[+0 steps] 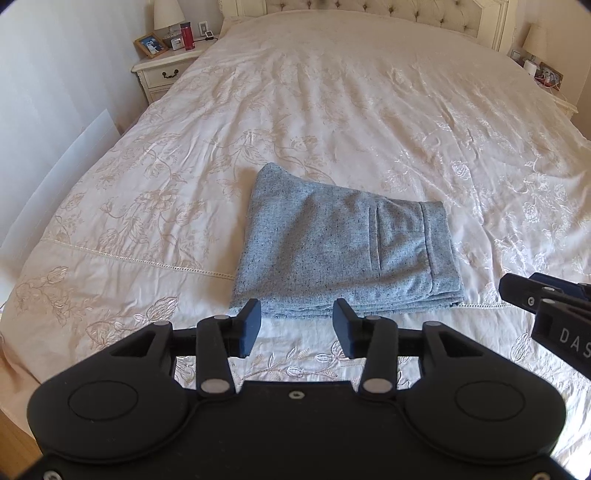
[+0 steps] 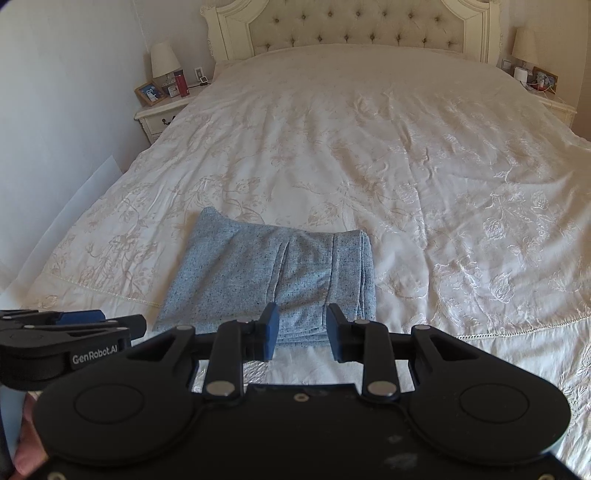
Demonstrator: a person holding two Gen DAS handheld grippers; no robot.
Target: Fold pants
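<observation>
Grey speckled pants lie folded into a compact stack on the cream bedspread, a back pocket facing up. They also show in the right wrist view. My left gripper is open and empty, just short of the stack's near edge. My right gripper is open and empty, hovering at the stack's near right corner. The right gripper shows at the right edge of the left wrist view; the left gripper shows at the left of the right wrist view.
A nightstand with a lamp, photo frame and red bottle stands at the bed's far left. A second nightstand stands at the far right. A tufted headboard is at the back. A wall runs along the left.
</observation>
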